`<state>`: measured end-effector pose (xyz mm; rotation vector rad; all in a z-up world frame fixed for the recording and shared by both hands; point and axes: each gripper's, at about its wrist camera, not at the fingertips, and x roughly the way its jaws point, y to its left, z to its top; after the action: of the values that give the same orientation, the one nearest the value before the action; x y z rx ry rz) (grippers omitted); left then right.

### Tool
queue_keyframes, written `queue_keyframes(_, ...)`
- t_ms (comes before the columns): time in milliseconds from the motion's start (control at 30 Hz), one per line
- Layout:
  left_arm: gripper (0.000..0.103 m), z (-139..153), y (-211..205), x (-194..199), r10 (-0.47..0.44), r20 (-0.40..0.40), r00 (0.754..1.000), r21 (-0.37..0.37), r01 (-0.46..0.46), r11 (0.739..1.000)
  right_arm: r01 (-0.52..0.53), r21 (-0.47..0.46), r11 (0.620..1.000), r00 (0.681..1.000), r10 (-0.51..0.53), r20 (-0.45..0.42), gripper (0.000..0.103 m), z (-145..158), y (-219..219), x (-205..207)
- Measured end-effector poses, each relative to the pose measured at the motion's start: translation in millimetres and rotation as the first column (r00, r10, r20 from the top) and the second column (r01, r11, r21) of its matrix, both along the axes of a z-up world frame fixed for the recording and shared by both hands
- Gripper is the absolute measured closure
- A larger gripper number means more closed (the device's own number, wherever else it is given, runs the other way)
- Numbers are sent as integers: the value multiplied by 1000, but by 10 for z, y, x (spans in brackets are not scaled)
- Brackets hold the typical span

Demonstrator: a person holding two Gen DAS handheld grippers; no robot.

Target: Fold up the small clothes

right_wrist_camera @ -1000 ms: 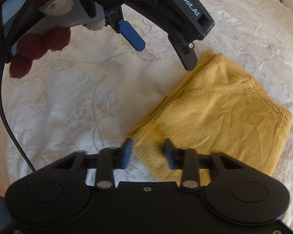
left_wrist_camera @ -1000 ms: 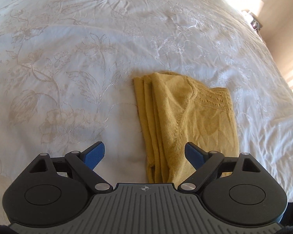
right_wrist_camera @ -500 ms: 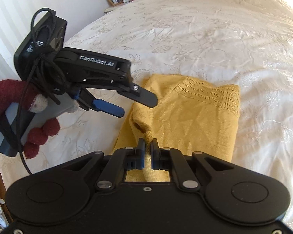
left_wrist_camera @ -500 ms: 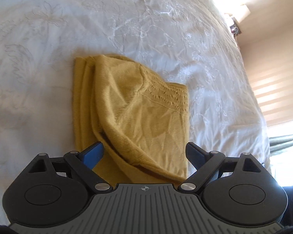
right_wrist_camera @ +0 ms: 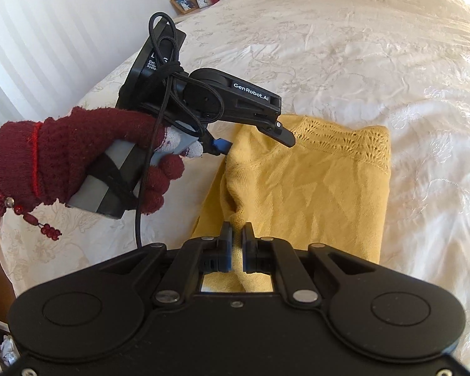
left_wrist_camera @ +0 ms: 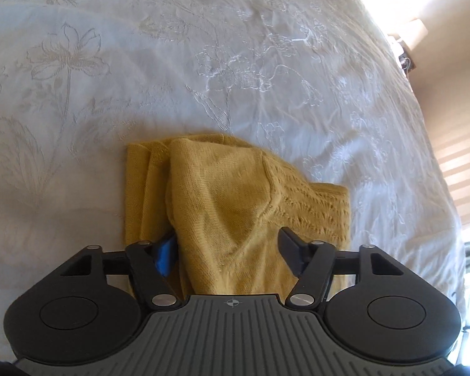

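A mustard-yellow knitted garment [left_wrist_camera: 235, 200] lies partly folded on a white embroidered bedspread [left_wrist_camera: 203, 62]; it also shows in the right wrist view [right_wrist_camera: 313, 188]. My left gripper [left_wrist_camera: 232, 247] is open, with its jaws on either side of a raised fold at the garment's near edge; the left blue pad [left_wrist_camera: 164, 250] sits under that fold. In the right wrist view the left gripper [right_wrist_camera: 257, 139] reaches over the garment's far left edge. My right gripper [right_wrist_camera: 237, 238] is shut on a pinch of the garment's near edge and lifts it slightly.
A hand in a maroon glove [right_wrist_camera: 78, 163] holds the left gripper, with a black cable [right_wrist_camera: 141, 188] hanging down. A nightstand with a picture frame [right_wrist_camera: 185, 1] stands beyond the bed. A wall and sunlit blinds [left_wrist_camera: 460, 156] are at the right.
My left gripper has moved in until its open jaws straddle the garment's raised fold. My right gripper has stayed shut on the garment's edge.
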<state>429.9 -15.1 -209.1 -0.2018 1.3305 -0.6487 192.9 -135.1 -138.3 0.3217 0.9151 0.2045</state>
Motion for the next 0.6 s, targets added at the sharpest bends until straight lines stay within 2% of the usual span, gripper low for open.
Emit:
queue_keyframes(67, 48, -1, 33, 44, -3, -5, 1000, -23, 3, 1000, -6, 2, 1000, 1000, 6, -2, 92, -14, 9, -1)
queue_keyframes(100, 64, 7, 47, 57, -1, 5, 1000, -34, 1, 999, -9, 3, 1000, 1000, 9, -2, 92, -22, 13, 5)
queue_keyframes(133, 93, 29, 54, 60, -1, 33, 999, -29, 2, 1000, -11, 4, 1000, 1000, 11, -2, 92, -26, 24, 10)
queue_keyframes(233, 92, 181, 49, 43, -50, 115, 992, 13, 49, 999, -25, -3, 1000, 1000, 25, 11, 92, 6, 90, 0)
queue_keyframes(367, 92, 372, 45, -21, -169, 212, 963, 82, 155, 985, -91, -10, 996, 996, 91, 20, 92, -30, 284, 42)
queue_keyframes(533, 91, 141, 171, 59, -161, 174, 971, 147, 136, 980, -198, -47, 979, 979, 195, -53, 92, -390, 597, 194)
queue_keyframes(567, 90, 82, 187, 71, -157, 158, 975, 149, 133, 980, -219, -47, 975, 973, 215, -87, 91, -484, 652, 221)
queue_keyframes(600, 87, 27, 205, 83, -155, 147, 977, 147, 133, 980, -235, -50, 971, 967, 228, -112, 85, -541, 691, 230)
